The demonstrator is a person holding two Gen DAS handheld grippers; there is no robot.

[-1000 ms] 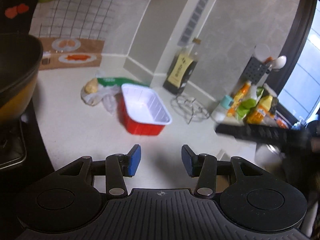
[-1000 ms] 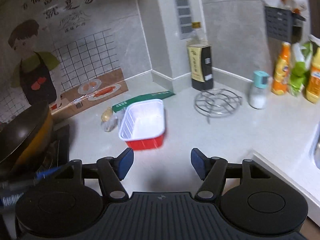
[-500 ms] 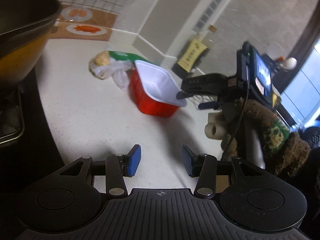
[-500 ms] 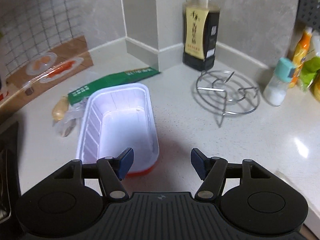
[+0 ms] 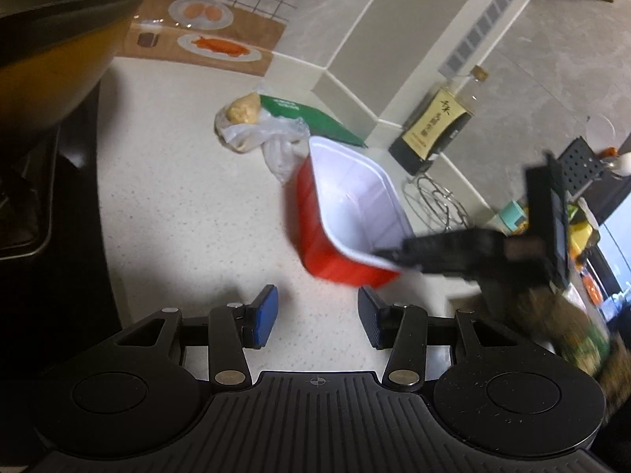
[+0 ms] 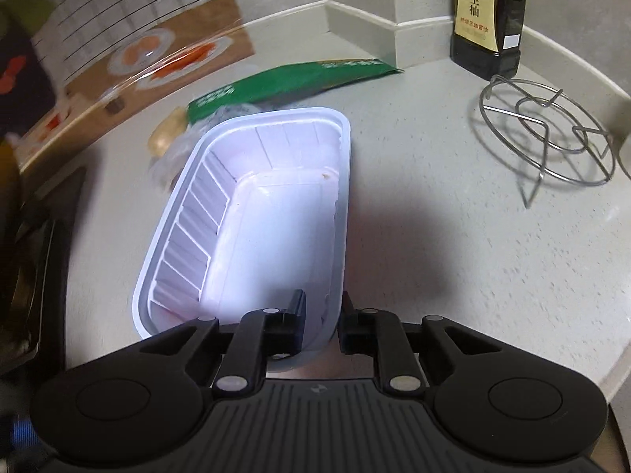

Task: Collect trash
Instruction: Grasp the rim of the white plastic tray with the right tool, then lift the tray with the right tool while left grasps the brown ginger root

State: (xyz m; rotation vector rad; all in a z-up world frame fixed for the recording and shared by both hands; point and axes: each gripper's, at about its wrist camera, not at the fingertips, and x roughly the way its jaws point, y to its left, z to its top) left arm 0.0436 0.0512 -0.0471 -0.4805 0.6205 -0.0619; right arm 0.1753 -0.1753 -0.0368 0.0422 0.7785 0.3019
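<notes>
A red plastic food tray with a white inside (image 5: 347, 213) (image 6: 260, 213) stands on the pale counter, empty. My right gripper (image 6: 321, 321) is shut on the tray's near right wall, one finger inside and one outside; it also shows in the left wrist view (image 5: 394, 254). Behind the tray lie a crumpled clear plastic bag with a beige lump (image 5: 256, 130) (image 6: 169, 138) and a flat green packet (image 5: 311, 118) (image 6: 292, 79). My left gripper (image 5: 317, 317) is open and empty, low over the counter just in front of the tray.
A dark soy sauce bottle (image 6: 489, 15) (image 5: 437, 126) stands in the corner, a wire trivet (image 6: 548, 134) (image 5: 437, 201) to its right. A wok (image 5: 51, 39) on the stove is at the left. Bottles and a utensil rack (image 5: 579, 165) are at the far right.
My right gripper moved forward onto the tray and closed on its near right wall. My left gripper moved closer to the tray and stayed open.
</notes>
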